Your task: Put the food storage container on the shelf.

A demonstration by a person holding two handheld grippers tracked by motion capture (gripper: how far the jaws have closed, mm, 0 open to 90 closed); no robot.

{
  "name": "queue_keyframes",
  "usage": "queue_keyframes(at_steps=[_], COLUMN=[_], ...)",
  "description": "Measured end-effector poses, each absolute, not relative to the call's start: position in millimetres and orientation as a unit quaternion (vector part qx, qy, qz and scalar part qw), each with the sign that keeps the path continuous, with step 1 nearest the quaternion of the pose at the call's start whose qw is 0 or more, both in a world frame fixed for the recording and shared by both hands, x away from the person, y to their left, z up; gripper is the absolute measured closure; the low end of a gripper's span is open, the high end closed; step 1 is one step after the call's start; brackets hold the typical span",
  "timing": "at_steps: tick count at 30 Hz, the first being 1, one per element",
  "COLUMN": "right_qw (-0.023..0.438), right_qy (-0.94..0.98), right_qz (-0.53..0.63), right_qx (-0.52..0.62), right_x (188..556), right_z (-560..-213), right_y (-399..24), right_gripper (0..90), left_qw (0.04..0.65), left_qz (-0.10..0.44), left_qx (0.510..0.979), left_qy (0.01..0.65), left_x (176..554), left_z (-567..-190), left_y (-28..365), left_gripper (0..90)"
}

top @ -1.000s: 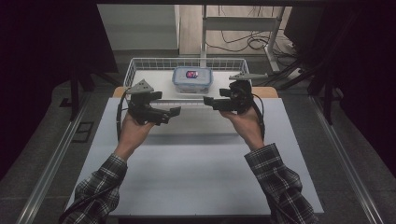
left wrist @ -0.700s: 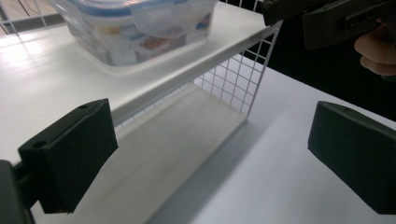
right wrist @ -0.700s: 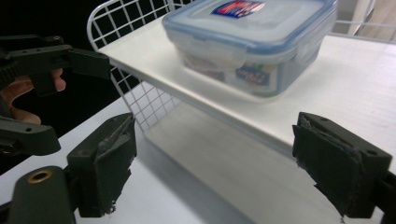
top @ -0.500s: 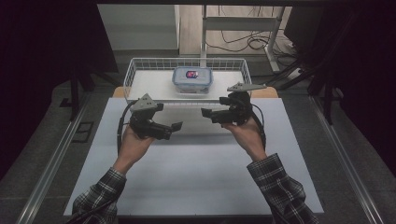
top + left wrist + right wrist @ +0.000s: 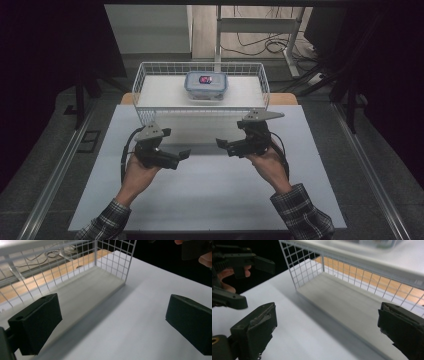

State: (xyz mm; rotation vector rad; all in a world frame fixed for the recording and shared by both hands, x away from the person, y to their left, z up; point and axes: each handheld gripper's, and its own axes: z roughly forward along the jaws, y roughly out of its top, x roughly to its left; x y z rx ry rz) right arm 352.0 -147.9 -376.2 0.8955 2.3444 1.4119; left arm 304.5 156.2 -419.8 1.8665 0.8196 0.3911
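A white wire basket (image 5: 145, 82) stands at the far edge of the white tabletop (image 5: 210, 200), and a clear lidded container (image 5: 205, 85) with something dark and red inside sits in it. Both grippers hover over the table in front of the basket, tips pointing toward each other. My left gripper (image 5: 184, 155) is open, its jaws wide apart (image 5: 113, 320) with only tabletop and the basket's corner (image 5: 110, 262) between them. My right gripper (image 5: 222, 145) is open too (image 5: 327, 332); its jaws have just been opening, with nothing between them.
The basket's wire wall (image 5: 342, 267) rises just beyond both grippers. The left gripper (image 5: 242, 262) shows at the top left of the right gripper view. Metal rails (image 5: 55, 175) run along both sides of the table. A stand and cables (image 5: 260, 35) lie behind.
Both hands have drawn back from the basket toward the near side of the table and sunk lower. The grippers still face each other with a gap between their tips.
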Motion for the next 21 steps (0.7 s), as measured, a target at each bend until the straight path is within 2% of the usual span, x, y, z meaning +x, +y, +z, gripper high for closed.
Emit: queue_keyframes(at_steps=[9, 14, 21], right_qw=[0.132, 0.153, 0.149], right_qy=[0.808, 0.805, 0.81], right_qz=[0.483, 0.476, 0.456], right_qx=[0.31, 0.32, 0.337], right_x=[317, 294, 274], right_z=[-408, -435, -482], right_y=[-168, -186, -204], right_gripper=[0.0, 0.0, 0.0], left_qw=[0.505, 0.494, 0.458], left_qz=[0.167, 0.178, 0.19], left_qx=[0.772, 0.771, 0.78], left_qy=[0.348, 0.36, 0.382], left_x=[267, 243, 223], left_z=[-449, -479, -518], left_y=[167, 172, 178], left_gripper=[0.0, 0.7, 0.2])
